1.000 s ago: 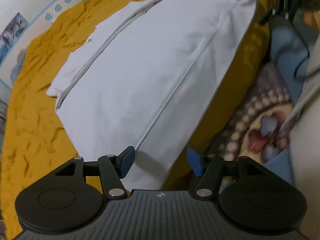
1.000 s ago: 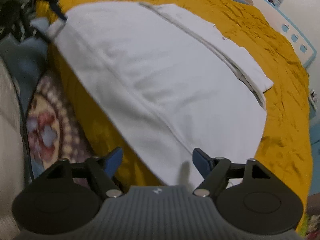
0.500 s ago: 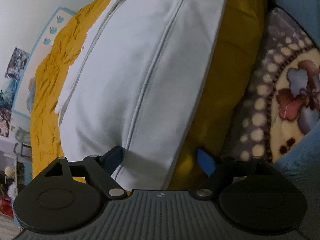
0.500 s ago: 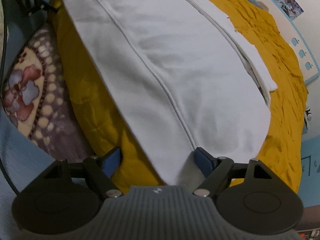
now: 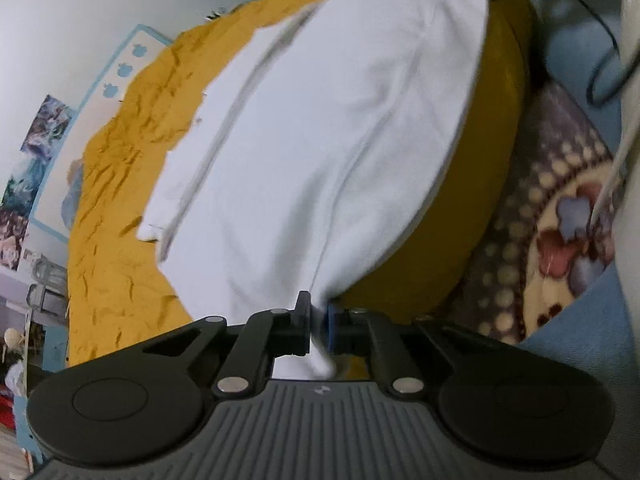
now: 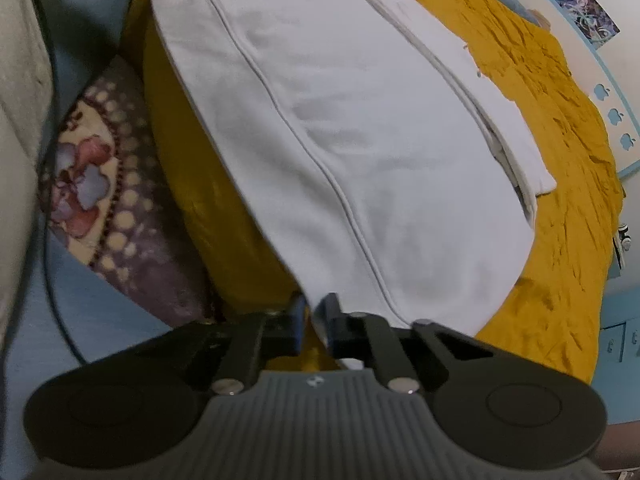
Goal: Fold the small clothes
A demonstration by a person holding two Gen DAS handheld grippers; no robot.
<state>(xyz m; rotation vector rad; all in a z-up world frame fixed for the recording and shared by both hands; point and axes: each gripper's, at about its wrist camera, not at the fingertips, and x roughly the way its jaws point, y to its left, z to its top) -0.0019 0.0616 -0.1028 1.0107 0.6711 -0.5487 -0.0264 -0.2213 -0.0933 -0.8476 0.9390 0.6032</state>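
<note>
Left claw [image 5: 318,326]: jaws just closed, pinching near corner of white garment [image 5: 320,152].
Right claw [image 6: 314,322]: jaws just closed, pinching garment's other near corner.

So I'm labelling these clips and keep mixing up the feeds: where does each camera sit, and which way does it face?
Left wrist: on the left gripper, looking down along its fingers at the white garment; jaws just closed on its near corner.
Right wrist: on the right gripper, facing down over the same garment; jaws just closed at the other near corner.
Shared: garment, yellow bedspread, patterned blanket.
</note>
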